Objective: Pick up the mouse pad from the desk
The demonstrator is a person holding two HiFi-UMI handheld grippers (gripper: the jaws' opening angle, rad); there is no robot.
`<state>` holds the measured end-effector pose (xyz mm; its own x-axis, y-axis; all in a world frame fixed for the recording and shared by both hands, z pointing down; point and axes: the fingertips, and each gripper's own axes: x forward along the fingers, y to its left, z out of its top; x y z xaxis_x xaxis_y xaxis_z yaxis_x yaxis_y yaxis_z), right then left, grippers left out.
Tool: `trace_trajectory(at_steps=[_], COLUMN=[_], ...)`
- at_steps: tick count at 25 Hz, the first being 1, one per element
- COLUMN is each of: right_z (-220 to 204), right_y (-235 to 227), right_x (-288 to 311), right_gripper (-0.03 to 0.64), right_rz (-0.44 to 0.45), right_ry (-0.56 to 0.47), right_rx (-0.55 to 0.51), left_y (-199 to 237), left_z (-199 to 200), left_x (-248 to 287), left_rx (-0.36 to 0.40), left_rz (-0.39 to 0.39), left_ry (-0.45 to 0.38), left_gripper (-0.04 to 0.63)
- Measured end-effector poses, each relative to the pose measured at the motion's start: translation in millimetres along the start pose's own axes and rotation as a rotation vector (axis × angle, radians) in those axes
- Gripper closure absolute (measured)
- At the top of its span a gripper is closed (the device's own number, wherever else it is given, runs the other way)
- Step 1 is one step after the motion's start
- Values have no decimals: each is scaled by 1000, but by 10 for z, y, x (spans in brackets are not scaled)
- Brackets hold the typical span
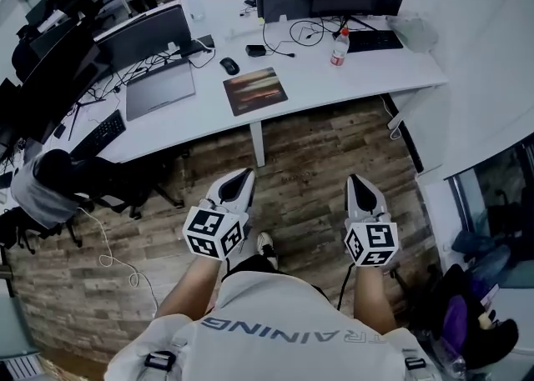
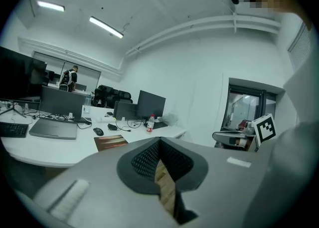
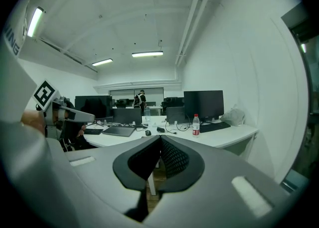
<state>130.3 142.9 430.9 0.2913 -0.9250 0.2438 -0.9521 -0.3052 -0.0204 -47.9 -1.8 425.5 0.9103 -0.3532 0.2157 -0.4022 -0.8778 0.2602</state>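
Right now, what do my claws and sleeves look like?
Your left claw and right claw: pale grey tapered shells, black mesh-textured pads, each with a cube of black-and-white square markers. A dark cable trails from the right one. Short-sleeved light shirt.

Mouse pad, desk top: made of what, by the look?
Mouse pad: likely fabric over rubber; thin, flat, matte, with a printed brown streak pattern. Desk top: probably white laminate; smooth, uniform, no grain visible.
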Motion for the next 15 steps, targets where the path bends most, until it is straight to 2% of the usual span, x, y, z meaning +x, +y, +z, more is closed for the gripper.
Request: trace_trajectory(at_steps=[7,15], right_z=[139,134], right_y=[-44,-41], right_x=[734,1449], right_gripper=[603,603], right_rz=[8,54], right_ry=[22,67], right_rx=[-5,-2], left_y=[545,1062], left_z=[279,418], left_x=[506,815], left_rx=[-3,-31], left_rz=[6,48], left_ry=[-8,-8], left_gripper=[595,595])
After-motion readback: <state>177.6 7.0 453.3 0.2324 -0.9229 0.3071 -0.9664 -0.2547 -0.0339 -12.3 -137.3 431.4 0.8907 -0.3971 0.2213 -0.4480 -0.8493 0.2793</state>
